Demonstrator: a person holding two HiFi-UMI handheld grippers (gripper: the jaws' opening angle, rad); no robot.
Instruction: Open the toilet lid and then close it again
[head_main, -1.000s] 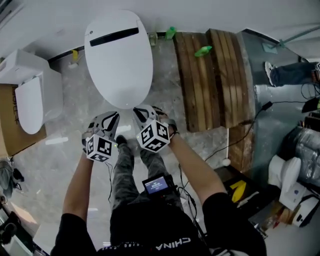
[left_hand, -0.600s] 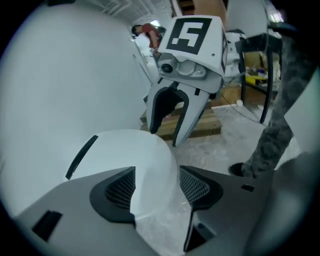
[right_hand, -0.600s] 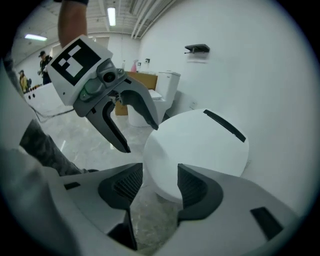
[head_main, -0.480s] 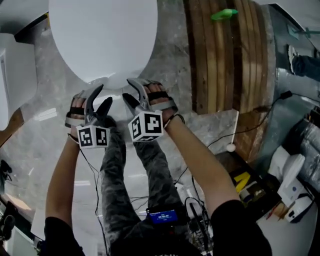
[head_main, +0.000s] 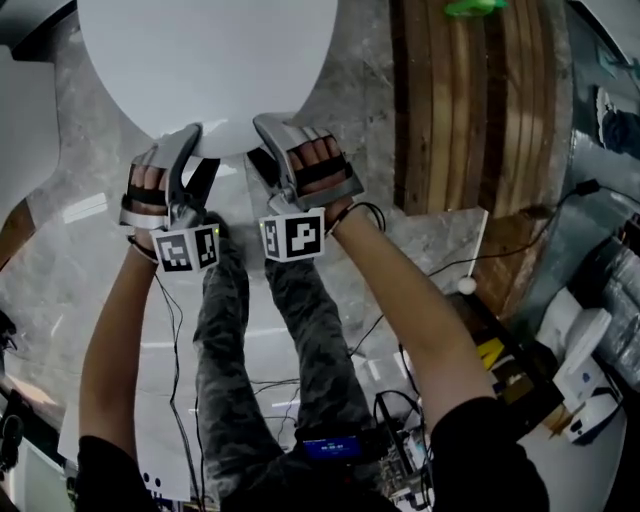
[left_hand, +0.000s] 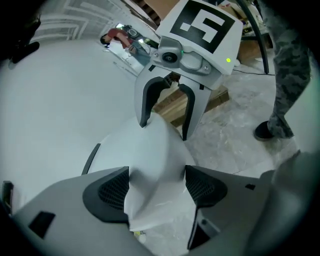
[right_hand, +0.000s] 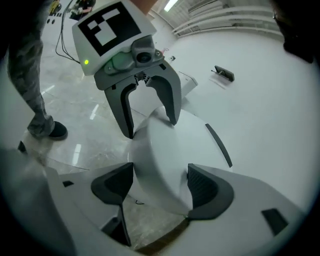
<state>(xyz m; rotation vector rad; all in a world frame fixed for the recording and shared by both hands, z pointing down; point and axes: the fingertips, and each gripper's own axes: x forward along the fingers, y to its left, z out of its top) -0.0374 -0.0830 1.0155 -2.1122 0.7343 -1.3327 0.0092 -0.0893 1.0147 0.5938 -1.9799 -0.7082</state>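
The white oval toilet lid (head_main: 205, 60) lies shut and fills the top of the head view. My left gripper (head_main: 197, 150) and right gripper (head_main: 262, 140) sit side by side at the lid's front edge. Both have just been opening their jaws. In the left gripper view, my left gripper (left_hand: 156, 187) has the rounded front of the toilet (left_hand: 145, 150) showing between its wide-apart pads, and the right gripper (left_hand: 165, 107) faces it. The right gripper view shows my right gripper (right_hand: 161, 185) framing the toilet front (right_hand: 170, 150) the same way, opposite the left gripper (right_hand: 150, 112). I see no pad pressing on it.
A wooden pallet (head_main: 480, 100) with a green object (head_main: 472, 8) stands right of the toilet. Another white toilet (head_main: 20, 130) is at the left edge. Cables (head_main: 440, 270) run over the marble floor, boxes and white parts (head_main: 590, 350) lie at the right, and the person's legs (head_main: 300, 330) stand below the grippers.
Both grippers have sunk and come up to the lid's front edge, rolling as they went. Their jaws went from shut to wide open. The camera has moved closer to the toilet.
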